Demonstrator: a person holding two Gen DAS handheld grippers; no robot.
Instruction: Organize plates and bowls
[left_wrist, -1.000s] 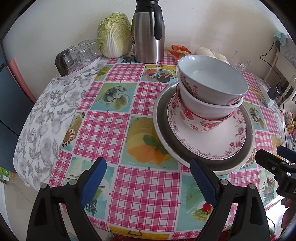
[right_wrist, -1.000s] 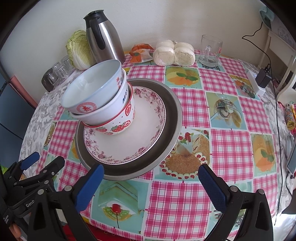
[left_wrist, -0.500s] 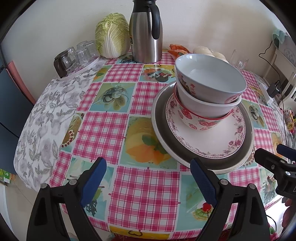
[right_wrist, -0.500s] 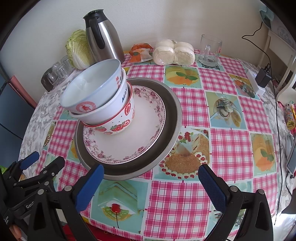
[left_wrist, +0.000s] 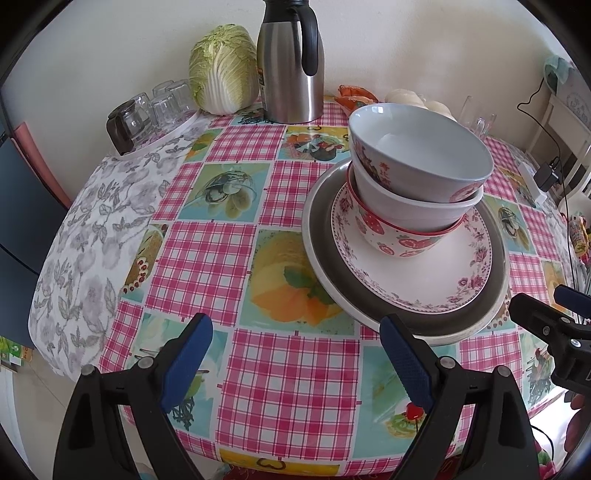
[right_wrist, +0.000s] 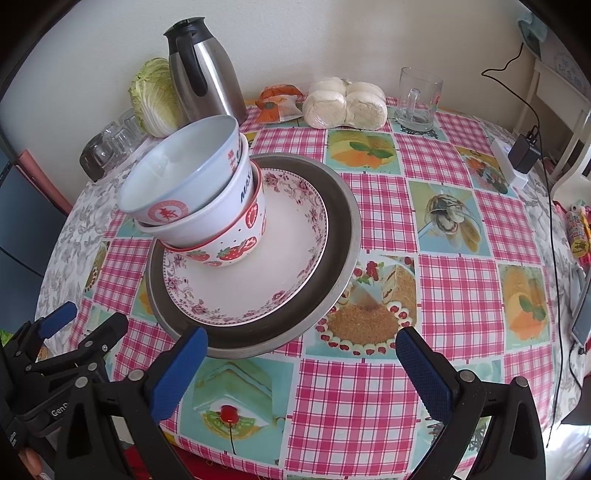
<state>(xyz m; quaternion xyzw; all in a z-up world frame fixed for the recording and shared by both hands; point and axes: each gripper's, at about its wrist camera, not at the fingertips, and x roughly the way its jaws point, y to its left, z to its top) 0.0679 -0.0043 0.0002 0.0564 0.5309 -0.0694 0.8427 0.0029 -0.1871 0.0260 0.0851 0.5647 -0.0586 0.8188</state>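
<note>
Nothing on the table has shifted since the earlier frames; both grippers hold position. Left gripper (left_wrist: 295, 354) points steeply down over the checked tablecloth (left_wrist: 236, 258), jaws apart, nothing between them. Right gripper (right_wrist: 303, 365) is likewise angled down, jaws apart and empty. Three nested bowls (right_wrist: 199, 199) lean on a floral plate (right_wrist: 280, 266), which sits in a grey metal plate (right_wrist: 343, 221) near the table centre. Only the right view shows the glass mug (right_wrist: 419, 98) and wrapped buns (right_wrist: 345, 103) unobstructed.

Three nested bowls (right_wrist: 192, 195) lean on a floral plate (right_wrist: 280, 258) inside a grey plate (right_wrist: 343, 229)
</note>
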